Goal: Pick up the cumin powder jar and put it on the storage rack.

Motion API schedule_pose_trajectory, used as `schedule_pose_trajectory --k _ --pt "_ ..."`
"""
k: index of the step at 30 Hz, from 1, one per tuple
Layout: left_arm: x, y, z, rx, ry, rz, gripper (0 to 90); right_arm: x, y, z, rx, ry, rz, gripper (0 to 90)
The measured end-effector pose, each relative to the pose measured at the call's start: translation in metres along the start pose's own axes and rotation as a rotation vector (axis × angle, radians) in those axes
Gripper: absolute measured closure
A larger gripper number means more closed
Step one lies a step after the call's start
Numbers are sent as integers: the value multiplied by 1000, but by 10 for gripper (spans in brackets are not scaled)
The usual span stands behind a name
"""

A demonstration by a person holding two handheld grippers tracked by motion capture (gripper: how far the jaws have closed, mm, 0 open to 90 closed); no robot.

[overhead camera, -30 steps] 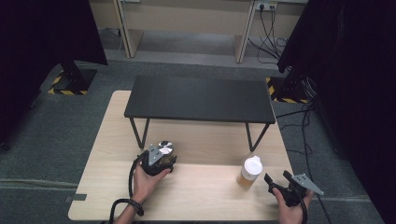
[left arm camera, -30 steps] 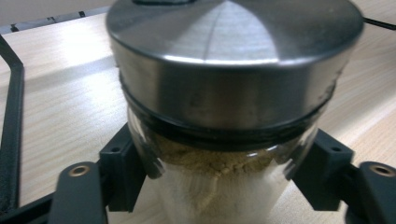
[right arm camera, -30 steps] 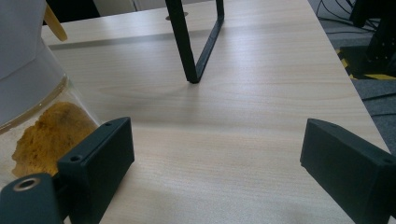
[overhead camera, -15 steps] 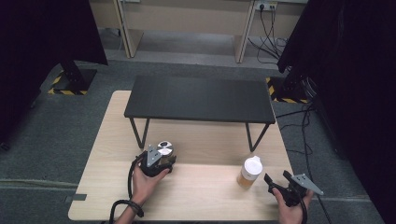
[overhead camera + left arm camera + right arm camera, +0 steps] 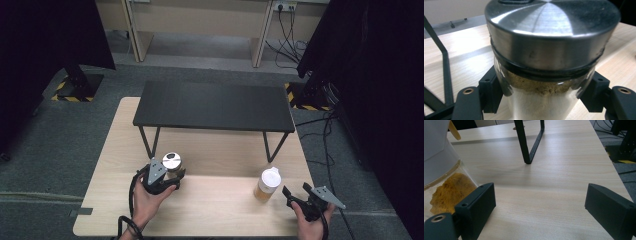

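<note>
My left gripper (image 5: pixel 170 172) is shut on a glass jar (image 5: pixel 172 161) with a steel lid, at the front left of the wooden table (image 5: pixel 215 205). In the left gripper view the jar (image 5: pixel 549 57) holds brown powder, and the black pads (image 5: pixel 490 92) press on its glass from both sides below the lid. A second jar (image 5: pixel 267 182) with a white lid and yellow powder stands at the front right. My right gripper (image 5: pixel 293 197) stands open just right of it, near the table's front edge. In the right gripper view that jar (image 5: pixel 444 192) lies outside the left pad (image 5: pixel 477 205), with only bare table between the jaws.
A low black shelf (image 5: pixel 215 107) on thin metal legs stands across the back half of the table; one leg (image 5: pixel 529 145) rises ahead of the right gripper. Bare wood lies between the two jars. Grey carpet surrounds the table, and cables trail at the right.
My left hand has shifted a little with the jar in its grip and looks slightly raised. The right hand and the white-lidded jar have kept still.
</note>
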State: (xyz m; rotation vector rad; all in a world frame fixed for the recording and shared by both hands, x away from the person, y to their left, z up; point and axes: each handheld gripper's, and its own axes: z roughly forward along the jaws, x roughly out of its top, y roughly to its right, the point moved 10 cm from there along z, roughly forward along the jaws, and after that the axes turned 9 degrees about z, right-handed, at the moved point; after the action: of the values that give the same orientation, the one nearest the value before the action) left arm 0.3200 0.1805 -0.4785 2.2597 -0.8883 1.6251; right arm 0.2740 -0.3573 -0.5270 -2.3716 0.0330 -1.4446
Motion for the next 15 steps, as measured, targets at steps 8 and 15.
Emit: schedule_pose_trajectory --k 8,15 --pt "13 -7 -22 27 25 -2 304 0 -1 0 -1 -3 -4 99" --pt "30 -11 -33 40 37 4 304 0 -3 1 0 -6 -9 100"
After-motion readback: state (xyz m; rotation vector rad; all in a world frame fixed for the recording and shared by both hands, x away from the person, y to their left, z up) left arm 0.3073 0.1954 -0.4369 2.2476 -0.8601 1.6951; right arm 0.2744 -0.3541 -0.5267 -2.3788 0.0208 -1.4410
